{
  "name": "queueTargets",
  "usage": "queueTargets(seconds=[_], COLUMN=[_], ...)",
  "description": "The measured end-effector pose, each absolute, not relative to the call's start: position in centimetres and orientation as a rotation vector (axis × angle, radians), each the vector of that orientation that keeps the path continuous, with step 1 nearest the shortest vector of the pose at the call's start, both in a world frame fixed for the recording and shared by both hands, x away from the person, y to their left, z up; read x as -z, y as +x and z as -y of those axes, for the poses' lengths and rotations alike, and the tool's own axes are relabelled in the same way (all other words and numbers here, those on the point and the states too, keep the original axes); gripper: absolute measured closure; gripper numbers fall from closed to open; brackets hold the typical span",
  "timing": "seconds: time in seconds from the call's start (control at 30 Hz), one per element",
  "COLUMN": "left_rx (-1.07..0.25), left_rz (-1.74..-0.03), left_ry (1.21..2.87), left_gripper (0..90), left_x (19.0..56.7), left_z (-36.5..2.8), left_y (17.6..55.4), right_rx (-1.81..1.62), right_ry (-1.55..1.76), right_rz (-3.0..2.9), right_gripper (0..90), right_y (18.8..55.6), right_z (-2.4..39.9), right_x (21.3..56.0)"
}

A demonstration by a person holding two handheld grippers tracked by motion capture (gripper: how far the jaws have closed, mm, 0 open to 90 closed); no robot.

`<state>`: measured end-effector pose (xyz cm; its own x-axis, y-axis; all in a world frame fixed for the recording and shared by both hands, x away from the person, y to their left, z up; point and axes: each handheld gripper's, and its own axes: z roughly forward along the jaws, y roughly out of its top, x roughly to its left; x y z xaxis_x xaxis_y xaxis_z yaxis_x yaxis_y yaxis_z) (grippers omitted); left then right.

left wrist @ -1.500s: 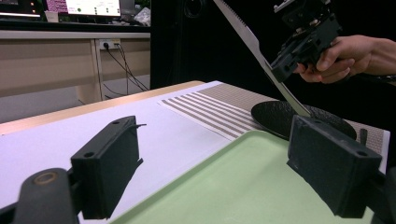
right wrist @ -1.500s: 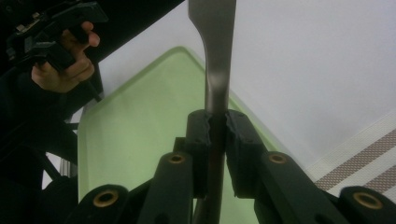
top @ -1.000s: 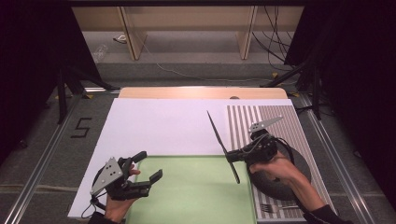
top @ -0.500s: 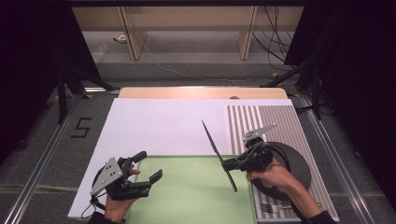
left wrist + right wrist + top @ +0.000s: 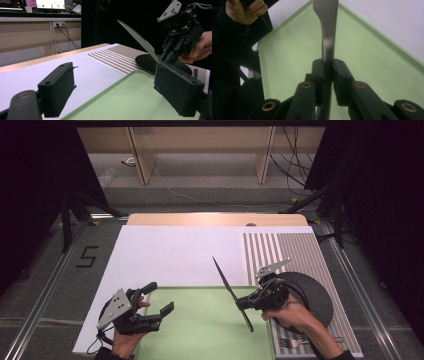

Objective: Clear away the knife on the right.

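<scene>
A grey table knife (image 5: 231, 291) with a serrated blade is held at its handle in my right gripper (image 5: 245, 304), which is shut on it. The blade slants up and away over the right part of the pale green tray (image 5: 200, 330). In the right gripper view the knife (image 5: 328, 30) runs straight up from the closed jaws (image 5: 328, 67), with the tray (image 5: 372, 65) beneath. My left gripper (image 5: 159, 298) stands open at the tray's near left corner, holding nothing. Across the tray, the left gripper view (image 5: 117, 92) shows the knife (image 5: 140, 40) and the right gripper (image 5: 166, 53).
A black round plate (image 5: 312, 292) sits on a striped mat (image 5: 280, 250) right of the tray. A fork (image 5: 292, 343) lies on the mat near the front edge. A white sheet (image 5: 170, 255) covers the table behind the tray.
My right gripper has carried the knife from above the plate leftward and nearer, out over the tray's right side. The left gripper has stayed put.
</scene>
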<state>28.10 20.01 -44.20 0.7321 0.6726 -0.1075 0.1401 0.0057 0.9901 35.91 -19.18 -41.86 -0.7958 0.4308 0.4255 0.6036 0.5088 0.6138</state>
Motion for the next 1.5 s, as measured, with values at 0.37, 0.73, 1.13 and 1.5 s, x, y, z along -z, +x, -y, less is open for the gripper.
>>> queueTargets(seconds=[0.37, 0.73, 1.13, 1.5], left_rx=[-0.475, -0.477, -0.477, -0.478], left_rz=[-0.684, -0.682, -0.683, -0.683], left_ry=[1.538, 1.539, 1.538, 1.538], left_gripper=[16.1, 16.1, 16.1, 16.1], left_x=[44.2, 44.2, 44.2, 44.2], left_z=[-20.0, -20.0, -20.0, -20.0], left_y=[28.1, 28.1, 28.1, 28.1], right_rx=[1.068, 0.994, 0.894, 0.825], right_ry=[-0.921, -0.942, -0.912, -0.9], right_rz=[2.56, 2.589, 2.645, 2.677], right_gripper=[80.3, 80.3, 80.3, 80.3], right_y=[34.8, 33.7, 32.8, 32.3], right_z=[18.6, 18.3, 17.3, 16.8], right_x=[42.5, 43.2, 43.9, 44.3])
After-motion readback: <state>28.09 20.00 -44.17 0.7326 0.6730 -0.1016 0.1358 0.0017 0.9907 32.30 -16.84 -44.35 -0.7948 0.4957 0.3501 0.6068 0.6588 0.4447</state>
